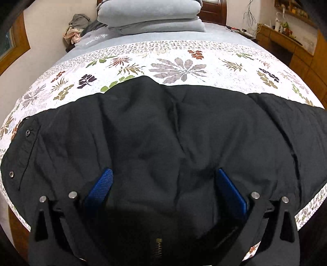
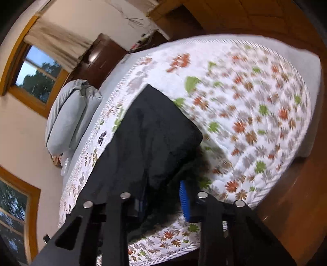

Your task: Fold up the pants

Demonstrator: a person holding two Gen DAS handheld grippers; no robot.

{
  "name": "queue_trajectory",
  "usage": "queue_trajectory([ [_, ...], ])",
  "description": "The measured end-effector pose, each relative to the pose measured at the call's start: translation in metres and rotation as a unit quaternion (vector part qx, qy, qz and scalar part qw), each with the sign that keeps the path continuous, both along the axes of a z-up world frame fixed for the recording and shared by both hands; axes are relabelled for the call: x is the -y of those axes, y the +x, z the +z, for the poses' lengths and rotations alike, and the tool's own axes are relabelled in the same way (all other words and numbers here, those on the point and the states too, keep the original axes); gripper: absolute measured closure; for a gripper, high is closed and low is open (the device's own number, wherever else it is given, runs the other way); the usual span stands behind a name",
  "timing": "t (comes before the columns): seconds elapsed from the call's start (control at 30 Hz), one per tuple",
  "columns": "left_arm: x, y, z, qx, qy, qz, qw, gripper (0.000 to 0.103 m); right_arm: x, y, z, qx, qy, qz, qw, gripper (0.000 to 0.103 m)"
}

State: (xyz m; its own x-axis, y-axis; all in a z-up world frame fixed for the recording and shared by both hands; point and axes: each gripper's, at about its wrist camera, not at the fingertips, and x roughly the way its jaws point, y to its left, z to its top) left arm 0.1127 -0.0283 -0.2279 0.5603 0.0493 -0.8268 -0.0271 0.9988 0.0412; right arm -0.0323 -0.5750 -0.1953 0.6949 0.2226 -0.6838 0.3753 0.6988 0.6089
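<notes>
Black pants lie spread across the flowered bedspread, with snap buttons at their left end. My left gripper hangs just above the pants, its blue pads wide apart and empty. In the right wrist view the pants show as a folded black slab. My right gripper is tilted and holds a bunch of the black fabric between its blue pads. This view is blurred by motion.
Folded grey blankets are stacked at the head of the bed, with loose clothes beside them. A wooden sideboard stands at the right. The bed's edge and wooden floor lie near the right gripper. Windows are on the wall.
</notes>
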Motion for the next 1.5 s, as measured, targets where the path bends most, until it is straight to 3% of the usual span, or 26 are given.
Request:
queue_trajectory([
  [0.13, -0.009, -0.003, -0.002, -0.006, -0.009, 0.005, 0.9999, 0.002, -0.018, 0.007, 0.03, 0.015, -0.06, 0.025, 0.998, 0.084],
  [0.27, -0.017, -0.005, -0.004, -0.011, -0.021, 0.007, 0.9997, 0.002, -0.037, 0.013, 0.063, 0.051, -0.075, 0.047, 0.995, 0.087],
  [0.47, -0.022, -0.005, -0.004, -0.012, -0.03, 0.005, 0.9995, 0.002, -0.091, 0.03, 0.118, 0.091, -0.161, 0.119, 0.975, 0.088],
  [0.6, -0.025, -0.005, -0.005, -0.012, -0.04, 0.005, 0.9991, 0.002, -0.148, 0.037, 0.146, 0.12, -0.228, 0.192, 0.947, 0.088],
  [0.77, -0.031, -0.005, -0.006, -0.01, -0.055, 0.008, 0.9984, 0.002, -0.228, 0.044, 0.161, 0.149, -0.272, 0.294, 0.904, 0.088],
  [0.97, -0.04, -0.005, -0.005, -0.011, -0.074, 0.01, 0.9971, 0.002, -0.304, 0.049, 0.153, 0.158, -0.281, 0.385, 0.865, 0.088],
  [1.2, -0.051, -0.004, -0.003, -0.015, -0.086, 0.009, 0.9961, 0.002, -0.368, 0.043, 0.123, 0.145, -0.274, 0.456, 0.834, 0.088],
  [1.5, -0.071, -0.005, 0.003, -0.012, -0.112, 0.026, 0.9933, 0.002, -0.424, 0.039, 0.066, 0.1, -0.307, 0.52, 0.791, 0.088],
])
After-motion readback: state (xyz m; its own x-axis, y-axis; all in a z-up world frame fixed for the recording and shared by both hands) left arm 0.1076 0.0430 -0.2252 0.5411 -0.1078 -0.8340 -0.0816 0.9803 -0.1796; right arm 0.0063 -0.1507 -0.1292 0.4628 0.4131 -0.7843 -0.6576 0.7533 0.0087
